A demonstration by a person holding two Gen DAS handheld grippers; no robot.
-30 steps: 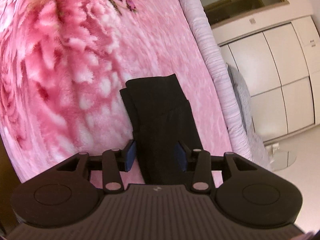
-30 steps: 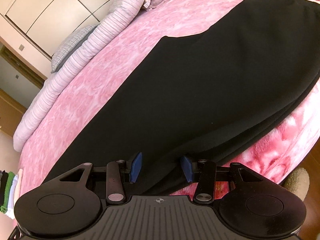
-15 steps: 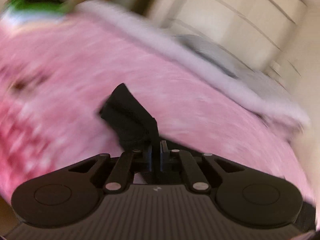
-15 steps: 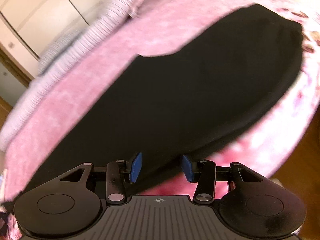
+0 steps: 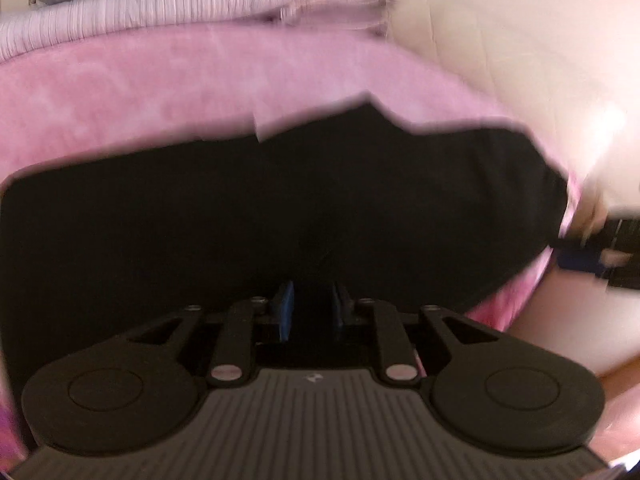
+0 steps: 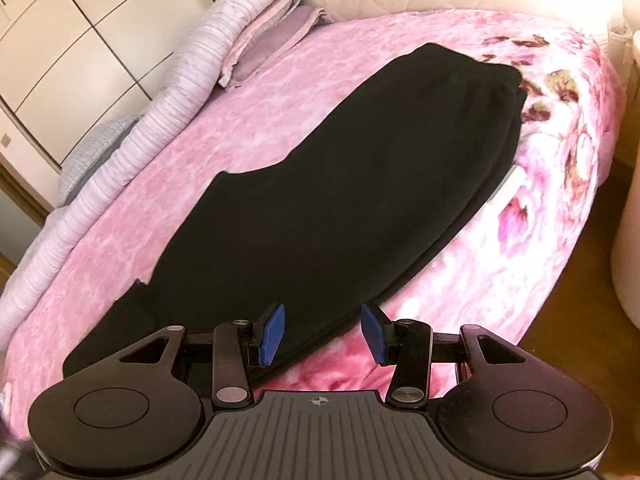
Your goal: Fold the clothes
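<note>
The black trousers (image 6: 352, 184) are laid lengthwise on the pink floral blanket (image 6: 520, 240), folded for flattening. The left gripper (image 5: 310, 306), whose jaws have just been opening, is held over dark cloth; grip cannot be told. The right gripper (image 6: 322, 332) is held apart, empty.

Matt black cloth trousers (image 6: 360, 184), plush pink blanket (image 6: 224, 140)
</note>
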